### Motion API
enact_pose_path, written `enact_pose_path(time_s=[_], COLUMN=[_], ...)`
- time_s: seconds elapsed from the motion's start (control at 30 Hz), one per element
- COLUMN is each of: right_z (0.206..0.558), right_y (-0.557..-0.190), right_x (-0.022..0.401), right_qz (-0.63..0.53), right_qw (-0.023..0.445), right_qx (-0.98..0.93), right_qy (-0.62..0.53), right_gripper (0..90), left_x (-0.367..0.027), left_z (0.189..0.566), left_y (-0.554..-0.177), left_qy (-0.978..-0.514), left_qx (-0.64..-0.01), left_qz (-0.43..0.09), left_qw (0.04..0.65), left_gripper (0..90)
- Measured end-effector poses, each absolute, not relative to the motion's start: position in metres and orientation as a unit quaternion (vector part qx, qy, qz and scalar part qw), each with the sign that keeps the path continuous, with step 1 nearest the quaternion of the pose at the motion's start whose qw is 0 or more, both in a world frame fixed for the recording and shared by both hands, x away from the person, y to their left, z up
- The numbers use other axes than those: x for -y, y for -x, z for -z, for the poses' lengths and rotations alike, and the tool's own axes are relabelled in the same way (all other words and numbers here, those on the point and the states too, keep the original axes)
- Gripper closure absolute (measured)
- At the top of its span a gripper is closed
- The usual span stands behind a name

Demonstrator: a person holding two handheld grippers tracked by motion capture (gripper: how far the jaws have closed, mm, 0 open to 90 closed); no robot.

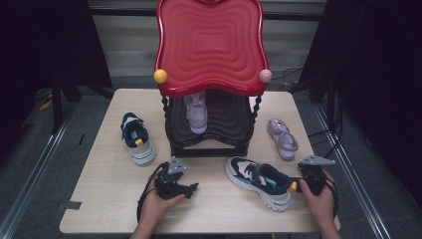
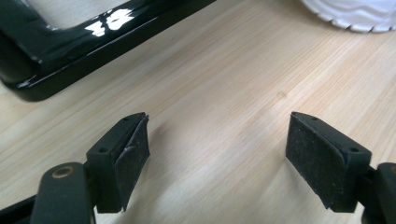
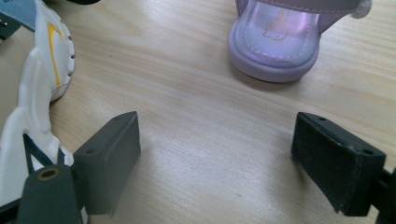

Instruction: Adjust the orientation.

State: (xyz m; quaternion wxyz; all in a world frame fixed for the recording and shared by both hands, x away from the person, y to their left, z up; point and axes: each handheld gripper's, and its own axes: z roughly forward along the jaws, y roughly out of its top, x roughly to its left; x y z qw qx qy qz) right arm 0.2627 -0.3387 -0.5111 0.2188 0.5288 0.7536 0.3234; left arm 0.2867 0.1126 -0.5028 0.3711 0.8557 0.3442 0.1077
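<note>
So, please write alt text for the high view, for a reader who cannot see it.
Two hands hold open grippers, left and right, low over a wooden table beside a navy sneaker. Behind stands a red-topped black shoe rack holding one lilac sandal.

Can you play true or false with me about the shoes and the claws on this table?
1. A purple sandal sits on the lower shelf of the red-topped rack. True.
2. The left claw is squeezing a shoe. False: its jaws are wide open over bare table.
3. The other purple sandal lies on the table, right of the rack. True.
4. Both navy sneakers are on the rack. False: one navy sneaker lies left of it, another navy sneaker in front.
5. The right claw is open, with nothing between its jaws. True.
</note>
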Motion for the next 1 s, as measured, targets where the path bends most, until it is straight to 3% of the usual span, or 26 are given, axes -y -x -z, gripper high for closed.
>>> enact_pose_path(time_s=[0.67, 1.0], right_z=[0.511, 0.509], right_y=[-0.263, -0.283], right_x=[0.339, 0.338], right_qz=[-0.324, -0.314], right_qw=[0.218, 0.245], right_qx=[-0.753, -0.734], right_qy=[-0.530, -0.550], right_gripper=[15.0, 16.0], left_x=[-0.118, -0.118], left_z=[0.508, 0.508], left_y=[-0.282, -0.282], left_qy=[-0.869, -0.869], left_qx=[-0.305, -0.305], left_qz=[-0.122, -0.122], left_qw=[0.371, 0.371], left_gripper=[14.7, 14.6])
